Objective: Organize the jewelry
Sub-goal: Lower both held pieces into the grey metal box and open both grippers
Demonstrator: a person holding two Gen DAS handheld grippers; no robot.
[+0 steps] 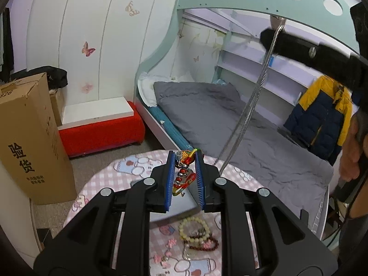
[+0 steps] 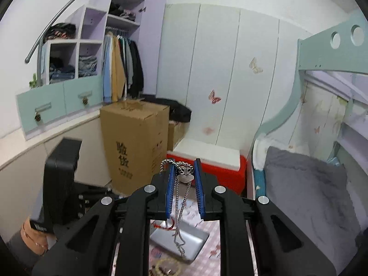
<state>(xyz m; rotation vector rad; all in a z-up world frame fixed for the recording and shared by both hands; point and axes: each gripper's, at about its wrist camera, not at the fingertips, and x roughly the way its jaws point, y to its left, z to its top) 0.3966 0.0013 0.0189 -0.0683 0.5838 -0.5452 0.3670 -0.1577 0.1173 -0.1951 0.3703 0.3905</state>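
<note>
My left gripper (image 1: 185, 158) is shut on a colourful beaded bracelet (image 1: 184, 174) with red charms, held above the grey metal tray (image 1: 179, 207) on the pink checked table. My right gripper (image 2: 184, 168) is shut on a silver chain necklace (image 2: 181, 207) with a heart pendant (image 2: 184, 177); the chain hangs down over the tray (image 2: 195, 241). In the left wrist view the right gripper shows as a black bar at upper right with the chain (image 1: 253, 96) dangling from it. A cream bead bracelet (image 1: 194, 226) and dark red bead bracelets (image 1: 204, 245) lie on the tablecloth.
A tall cardboard box (image 1: 30, 138) stands left of the table, a red bench (image 1: 101, 133) behind it. A bed with a grey quilt (image 1: 230, 126) lies to the right. A wardrobe with hanging clothes (image 2: 122, 64) stands at the far left.
</note>
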